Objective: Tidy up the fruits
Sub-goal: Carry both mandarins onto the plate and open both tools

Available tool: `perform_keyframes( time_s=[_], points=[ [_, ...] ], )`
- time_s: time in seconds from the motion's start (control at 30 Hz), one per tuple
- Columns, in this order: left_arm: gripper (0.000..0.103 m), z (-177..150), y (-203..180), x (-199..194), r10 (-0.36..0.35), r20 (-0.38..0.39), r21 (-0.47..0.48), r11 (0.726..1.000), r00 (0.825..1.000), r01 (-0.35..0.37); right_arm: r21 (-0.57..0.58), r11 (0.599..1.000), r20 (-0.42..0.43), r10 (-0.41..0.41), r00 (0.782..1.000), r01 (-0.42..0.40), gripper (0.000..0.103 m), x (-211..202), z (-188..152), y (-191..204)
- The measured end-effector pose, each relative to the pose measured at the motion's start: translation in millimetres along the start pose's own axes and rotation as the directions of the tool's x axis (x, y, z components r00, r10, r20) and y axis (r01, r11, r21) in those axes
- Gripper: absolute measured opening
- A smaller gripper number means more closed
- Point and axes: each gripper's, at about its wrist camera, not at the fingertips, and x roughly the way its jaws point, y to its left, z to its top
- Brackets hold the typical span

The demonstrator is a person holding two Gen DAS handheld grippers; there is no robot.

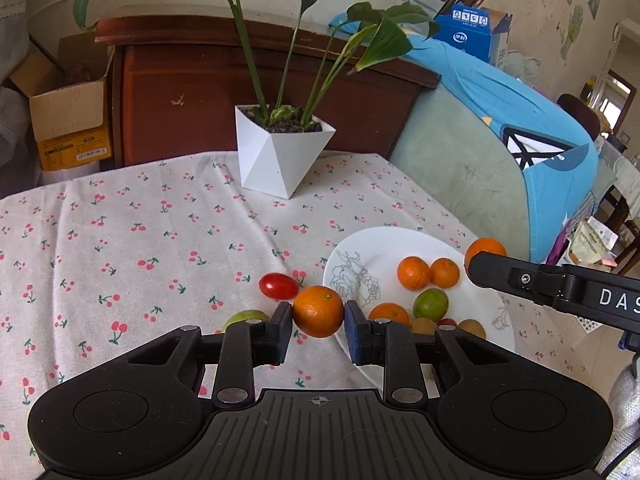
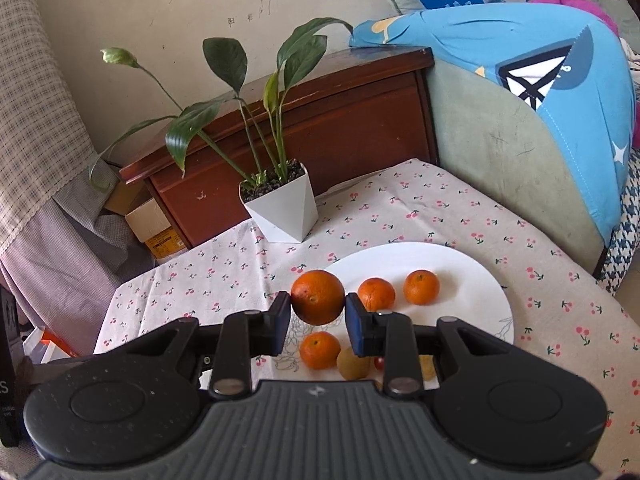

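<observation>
My left gripper [image 1: 318, 314] is shut on an orange [image 1: 318, 311], held just above the cloth beside the left rim of the white plate [image 1: 384, 248]. My right gripper [image 2: 317, 307] is shut on another orange [image 2: 317, 296] above the plate [image 2: 472, 276]; it shows in the left wrist view with its orange [image 1: 482, 250] over the plate's right side. On the plate lie three oranges [image 1: 414, 273], a green fruit [image 1: 431, 304] and small brown fruits [image 1: 472, 328]. A red tomato [image 1: 278, 286] and a green fruit [image 1: 246, 318] lie on the cloth.
A white faceted pot with a leafy plant [image 1: 280, 160] stands at the table's far middle. A brown wooden cabinet [image 1: 260, 92] is behind the table. A blue-covered chair back [image 1: 500, 152] borders the right side. Cardboard boxes [image 1: 68, 120] stand at the left.
</observation>
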Motion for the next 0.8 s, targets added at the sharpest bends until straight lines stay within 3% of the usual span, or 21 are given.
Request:
perform_keyframes(
  time_s=[0.2,0.5,0.8],
  points=[
    [0.026,18,-16,3,-0.040,0.000,0.054,0.998,0.999,0.040,0.086,0.996,0.036,-0.025,0.999,0.022,0.030,-9,11,-19],
    [0.026,26,-39,35,-0.073,-0.068,0.177,0.981,0.995,0.084,0.180,0.980,-0.013,-0.082,0.997,0.083,0.030,-2,4,-41],
    [0.026,22,-47,59,-0.082,-0.102,0.188,0.977,0.991,0.100,0.228,0.965,-0.074,-0.118,0.990,0.132,0.030,11,-6,-53]
  ],
)
